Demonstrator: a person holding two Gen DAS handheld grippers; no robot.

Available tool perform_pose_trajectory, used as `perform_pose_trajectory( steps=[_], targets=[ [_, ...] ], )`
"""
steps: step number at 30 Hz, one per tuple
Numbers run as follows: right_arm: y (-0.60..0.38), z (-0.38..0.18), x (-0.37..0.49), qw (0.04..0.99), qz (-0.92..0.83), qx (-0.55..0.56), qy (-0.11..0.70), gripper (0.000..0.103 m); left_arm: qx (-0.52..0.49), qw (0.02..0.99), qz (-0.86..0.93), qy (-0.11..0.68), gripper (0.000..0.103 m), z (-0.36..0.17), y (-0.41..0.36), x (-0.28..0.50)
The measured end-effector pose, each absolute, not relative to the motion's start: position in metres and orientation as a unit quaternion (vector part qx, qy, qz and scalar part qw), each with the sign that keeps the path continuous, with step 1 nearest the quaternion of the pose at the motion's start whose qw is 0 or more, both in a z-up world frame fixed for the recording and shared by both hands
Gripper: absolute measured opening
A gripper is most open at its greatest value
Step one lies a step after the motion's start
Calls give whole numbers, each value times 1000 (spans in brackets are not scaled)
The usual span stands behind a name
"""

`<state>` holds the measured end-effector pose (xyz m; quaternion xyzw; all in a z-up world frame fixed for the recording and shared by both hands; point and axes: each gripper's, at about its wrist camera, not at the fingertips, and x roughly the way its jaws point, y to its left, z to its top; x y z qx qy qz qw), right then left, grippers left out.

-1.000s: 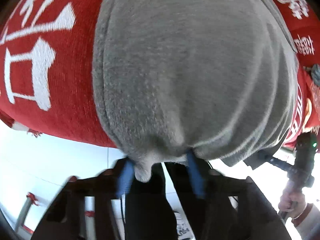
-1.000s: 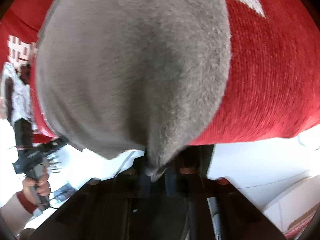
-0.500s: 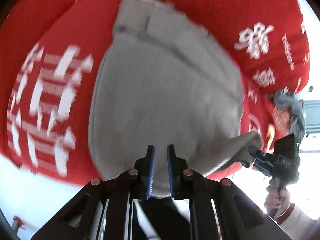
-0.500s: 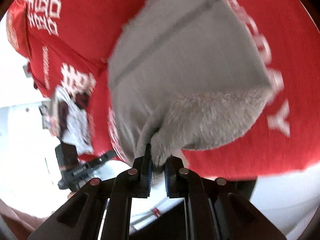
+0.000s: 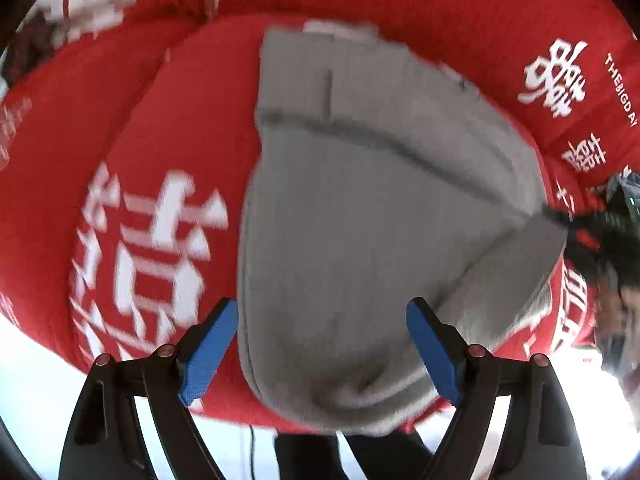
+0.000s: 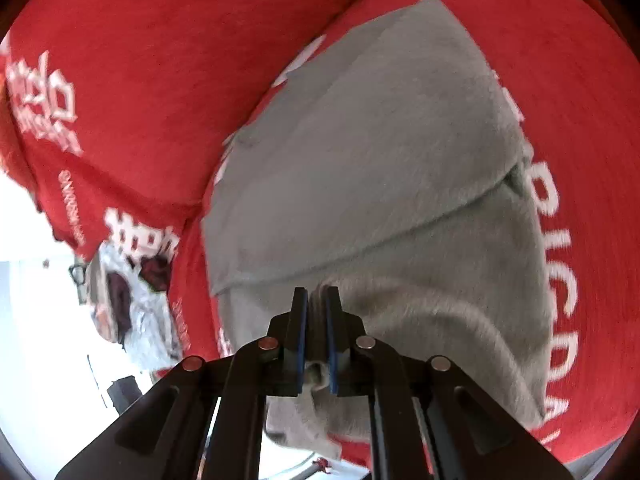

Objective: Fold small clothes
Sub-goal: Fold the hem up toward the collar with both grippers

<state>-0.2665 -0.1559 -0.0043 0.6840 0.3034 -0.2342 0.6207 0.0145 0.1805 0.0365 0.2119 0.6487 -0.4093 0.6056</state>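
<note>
A small grey fleece garment [image 5: 360,216] lies on a red cover [image 5: 168,120] with white characters. My left gripper [image 5: 322,312] hangs above the garment's near edge with its jaws opening; the blue pads [image 5: 208,344] stand wide apart and press on nothing. In the right wrist view the same grey garment [image 6: 380,140] has its near part lifted and folded over. My right gripper [image 6: 316,300] is shut on a pinch of that grey cloth. At the right edge of the left wrist view, the right gripper [image 5: 560,216] pulls a corner of the garment up.
The red cover drapes over cushions [image 6: 140,72] with a seam between them. A patterned white and dark cloth [image 6: 128,296] lies at the cover's left edge in the right wrist view. White floor [image 5: 36,392] shows below the cover's front edge.
My left gripper has let go of the grey garment, opened wide and risen away from it. My right gripper has kept its hold and carried its corner up and over the garment.
</note>
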Motion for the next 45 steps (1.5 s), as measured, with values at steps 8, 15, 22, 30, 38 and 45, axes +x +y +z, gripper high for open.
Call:
perform_pose_trajectory(
  steps=[8,15,22,30,38,45],
  targets=[
    [-145,-10,-271,603,-201,692,342,49,139,512,-351,772,86,-19,244,-23],
    [-70,6,-287,603,-166,691,362,55,109,505,-340,785,86,-40,239,-57],
    [-12,-18,-244,604,-124,671,413,55,95,521,-339,777,61,-36,234,-54],
    [-21,-1,-219,609,-82,704,355,7,85,522,-401,748,29,8,223,-35],
    [-101,16,-199,626,-115,725,264,7,93,611,-442,650,40,68,148,25],
    [-148,16,-180,633,-168,691,306,21,157,684,-429,569,87,97,127,56]
  ],
)
